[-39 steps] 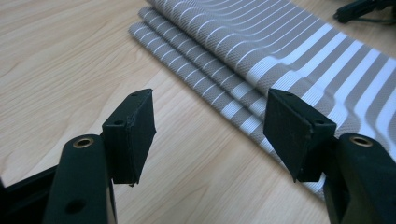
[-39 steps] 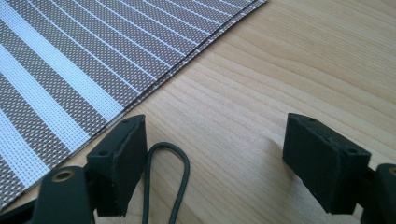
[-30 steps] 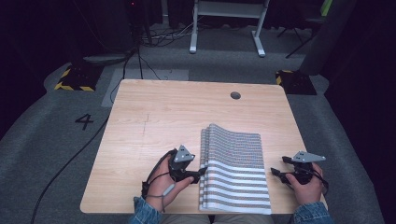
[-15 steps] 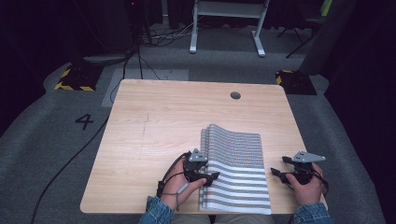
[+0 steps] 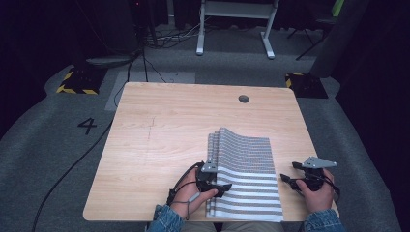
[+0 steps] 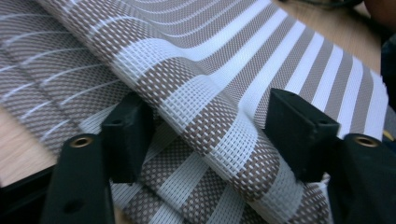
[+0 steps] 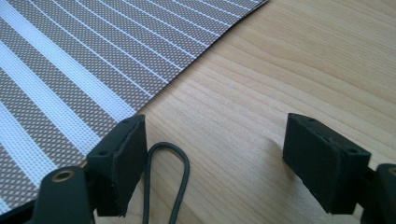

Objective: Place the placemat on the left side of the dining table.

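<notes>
A brown-and-white striped woven mat lies on the near right part of the wooden table, its left edge doubled over in a raised fold. My left gripper reaches over that folded edge near the front. It is open, with one jaw on each side of the fold. My right gripper sits just off the mat's right edge, open over bare wood, with the mat's edge beside its left jaw.
A thin dark cord loop lies on the wood by the right gripper's left jaw. A small round hole marks the far side of the table. Dark floor with cables and a white frame lies beyond.
My left gripper has moved right from beside the mat onto its folded left edge. The right gripper has stayed put.
</notes>
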Tool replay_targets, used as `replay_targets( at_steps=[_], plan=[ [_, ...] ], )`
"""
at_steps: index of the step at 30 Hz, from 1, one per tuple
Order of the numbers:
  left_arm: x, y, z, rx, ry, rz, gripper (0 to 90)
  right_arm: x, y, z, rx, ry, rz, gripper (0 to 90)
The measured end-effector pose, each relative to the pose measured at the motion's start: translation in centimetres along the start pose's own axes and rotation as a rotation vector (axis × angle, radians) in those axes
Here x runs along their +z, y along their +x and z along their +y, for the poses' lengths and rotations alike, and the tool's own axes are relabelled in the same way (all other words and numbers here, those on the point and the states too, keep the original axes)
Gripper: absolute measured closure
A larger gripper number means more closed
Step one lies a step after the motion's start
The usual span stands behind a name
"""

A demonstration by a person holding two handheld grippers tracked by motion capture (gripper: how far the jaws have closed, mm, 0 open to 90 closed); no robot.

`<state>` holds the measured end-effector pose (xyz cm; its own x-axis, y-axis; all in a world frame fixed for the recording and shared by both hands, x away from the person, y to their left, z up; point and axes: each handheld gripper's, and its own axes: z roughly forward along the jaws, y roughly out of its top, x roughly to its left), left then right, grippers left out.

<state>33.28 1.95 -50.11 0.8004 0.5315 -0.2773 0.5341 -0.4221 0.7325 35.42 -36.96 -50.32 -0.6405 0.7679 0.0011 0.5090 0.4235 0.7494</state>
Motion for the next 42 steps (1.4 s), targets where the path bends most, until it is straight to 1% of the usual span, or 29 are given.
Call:
replay_targets(
  at_steps=[1,2,3,4,7,9,11,12,14,15,17,18,19,21,22,23,24,25,26,28,30,31,32,33,34,37,39,41,42],
  plan=[
    [0.0,0.0,0.1,0.003,0.013,-0.006,46.2,0.0,0.0,0.0,-0.002,-0.001,0.000,22.3],
    [0.0,-0.2,0.2,-0.009,0.030,-0.014,54.1,0.0,0.0,0.0,0.000,0.000,0.000,22.3],
    [0.0,-0.2,0.2,-0.009,0.030,-0.014,61.2,0.0,0.0,0.0,-0.001,-0.001,0.000,22.3],
    [-0.1,-0.3,0.3,0.004,0.033,0.003,67.3,0.0,0.0,0.0,0.000,0.000,0.000,22.3],
    [-0.2,-0.7,0.3,0.025,0.024,-0.002,82.1,0.0,0.0,0.0,-0.001,-0.001,0.000,22.3],
    [-0.3,-1.0,0.5,0.054,0.012,0.006,87.5,0.0,0.0,0.0,-0.001,-0.001,0.000,22.3],
    [-0.5,-1.2,0.6,0.065,0.001,0.016,88.0,0.0,0.0,0.0,-0.001,-0.001,0.000,22.3],
    [-1.4,-1.6,1.0,0.090,-0.021,0.028,88.1,0.0,0.0,0.0,-0.001,-0.001,0.000,22.3],
    [-2.3,-1.7,1.4,0.107,-0.033,0.031,88.2,0.0,0.0,0.0,-0.002,-0.001,0.000,22.3],
    [-2.3,-1.7,1.4,0.107,-0.033,0.031,88.2,0.0,0.0,0.0,-0.002,-0.001,0.000,22.3],
    [-3.9,-1.7,1.8,0.129,-0.054,0.046,88.3,0.0,0.0,0.0,-0.001,-0.001,0.000,22.3],
    [-5.5,-1.6,2.1,0.146,-0.073,0.058,88.3,0.0,0.0,0.0,-0.001,-0.001,0.000,22.3],
    [-6.2,-1.5,2.2,0.156,-0.083,0.067,88.3,0.0,0.0,0.0,-0.004,0.000,0.000,22.3],
    [-6.8,-1.5,2.2,0.166,-0.089,0.073,88.3,0.0,0.0,0.0,-0.001,-0.001,0.000,22.3],
    [-8.4,-1.4,2.3,0.182,-0.109,0.100,88.3,0.0,0.0,0.0,-0.001,-0.001,0.000,22.3],
    [-8.4,-1.4,2.3,0.182,-0.109,0.100,88.3,0.0,0.0,0.0,-0.001,-0.001,0.000,22.3],
    [-9.8,-1.1,2.4,0.195,-0.128,0.113,88.3,0.0,0.0,0.0,-0.005,-0.001,-0.001,22.3],
    [-10.3,-1.0,2.3,0.202,-0.131,0.120,88.3,0.0,0.0,0.0,-0.005,-0.001,-0.001,22.3],
    [-11.0,-0.9,2.3,0.206,-0.143,0.129,88.3,0.0,0.0,0.0,-0.004,-0.001,-0.001,22.3],
    [-11.6,-0.8,2.2,0.206,-0.153,0.132,88.3,0.0,0.0,0.0,-0.004,-0.001,-0.001,22.3],
    [-13.1,-0.4,2.1,0.202,-0.171,0.140,88.3,0.0,0.0,0.0,-0.004,-0.001,-0.001,22.3],
    [-13.1,-0.4,2.1,0.202,-0.171,0.140,88.3,0.0,0.0,0.0,-0.001,-0.001,0.000,22.3],
    [-14.0,-0.1,2.0,0.200,-0.185,0.150,88.3,0.0,0.0,0.0,-0.001,-0.001,0.000,22.3],
    [-14.0,-0.1,2.0,0.200,-0.185,0.150,88.3,0.0,0.0,0.0,-0.001,-0.001,0.000,22.3],
    [-15.0,0.0,1.9,0.204,-0.192,0.156,88.3,0.0,0.0,0.0,-0.001,-0.001,0.000,22.3],
    [-15.6,0.0,1.8,0.205,-0.197,0.160,88.2,0.0,0.0,0.0,-0.001,-0.001,0.000,22.3],
    [-16.6,0.1,1.7,0.206,-0.205,0.172,88.2,0.0,0.0,0.0,-0.001,-0.001,0.000,22.3],
    [-16.9,0.2,1.7,0.209,-0.205,0.178,88.2,0.0,0.0,0.0,-0.001,-0.001,0.000,22.3],
    [-17.5,0.3,1.5,0.206,-0.213,0.185,88.2,0.0,0.0,0.0,-0.001,-0.001,0.000,22.3]
  ],
)
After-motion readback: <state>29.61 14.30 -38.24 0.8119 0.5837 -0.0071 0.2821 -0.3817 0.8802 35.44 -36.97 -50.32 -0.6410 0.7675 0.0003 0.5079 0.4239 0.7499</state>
